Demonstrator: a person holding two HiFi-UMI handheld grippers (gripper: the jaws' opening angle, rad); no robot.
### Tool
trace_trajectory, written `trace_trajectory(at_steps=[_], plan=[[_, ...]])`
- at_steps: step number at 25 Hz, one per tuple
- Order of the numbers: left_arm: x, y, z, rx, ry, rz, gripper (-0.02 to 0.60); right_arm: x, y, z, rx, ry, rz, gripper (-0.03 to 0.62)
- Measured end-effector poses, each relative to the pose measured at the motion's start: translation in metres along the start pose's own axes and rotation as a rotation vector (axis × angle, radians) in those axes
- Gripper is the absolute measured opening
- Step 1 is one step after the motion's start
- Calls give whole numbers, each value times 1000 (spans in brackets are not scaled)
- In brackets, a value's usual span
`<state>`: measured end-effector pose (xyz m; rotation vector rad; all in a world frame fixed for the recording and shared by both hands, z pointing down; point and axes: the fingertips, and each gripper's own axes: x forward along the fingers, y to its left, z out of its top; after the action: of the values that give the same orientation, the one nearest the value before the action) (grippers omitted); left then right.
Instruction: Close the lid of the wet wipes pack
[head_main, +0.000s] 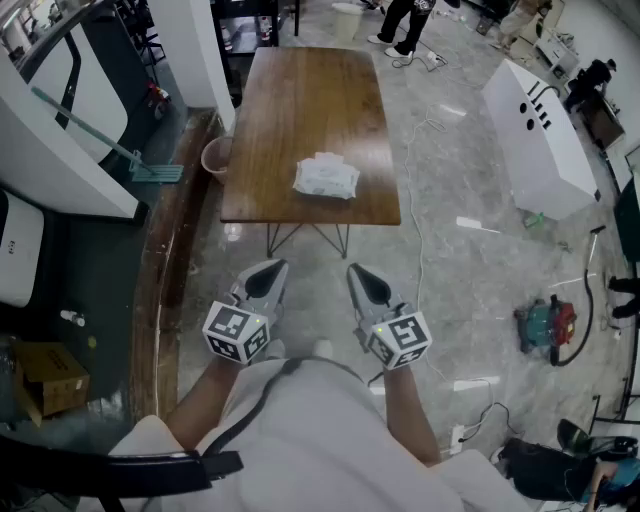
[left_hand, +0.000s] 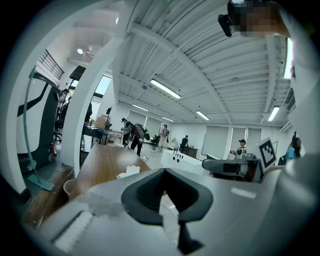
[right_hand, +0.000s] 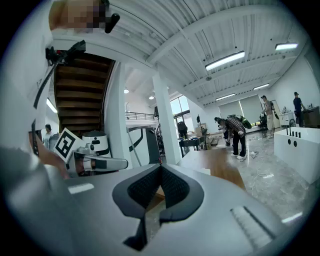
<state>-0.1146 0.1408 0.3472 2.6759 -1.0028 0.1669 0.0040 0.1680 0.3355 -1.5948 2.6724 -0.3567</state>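
The wet wipes pack (head_main: 326, 177) is lying on the table (head_main: 300, 100), toward its near edge, at twelve o'clock from the left gripper (head_main: 266, 270) and right gripper (head_main: 361, 273), which are hovering side by side. A vacuum cleaner (head_main: 546, 326) is sitting at three o'clock of them, and a bin (head_main: 216, 158) is standing at eleven.

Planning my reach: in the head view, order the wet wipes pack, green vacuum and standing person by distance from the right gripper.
1. wet wipes pack, on the table ahead of the right gripper.
2. green vacuum, on the floor, right.
3. standing person, past the table's far end.
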Motion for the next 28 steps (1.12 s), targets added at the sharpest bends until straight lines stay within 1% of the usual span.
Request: trace_trajectory(at_steps=[4,8,10,14,19,24,28], plan=[[3,-1,1,7,1,-3,3,1,-2,0,-2,0,5,8],[6,1,-7,4,30,10,3,0,0,-1,19,-4,34,9],[6,1,-9,-10,35,14,3,-2,1,0,34,-9,45,9],[7,-3,-13,-63,37,-2,3,-8,-6,-2,46,-18,28,9],[12,-12,-16,-89,47,-23,3,-14,-12,-7,55,-9,24,9],[13,-22,-16,-73,42,-29,3,-23,-16,-8,61,-14,27,9],[17,-28,-21,-62,47,-11,3,-31,-22,-14,64,-3,32,9]])
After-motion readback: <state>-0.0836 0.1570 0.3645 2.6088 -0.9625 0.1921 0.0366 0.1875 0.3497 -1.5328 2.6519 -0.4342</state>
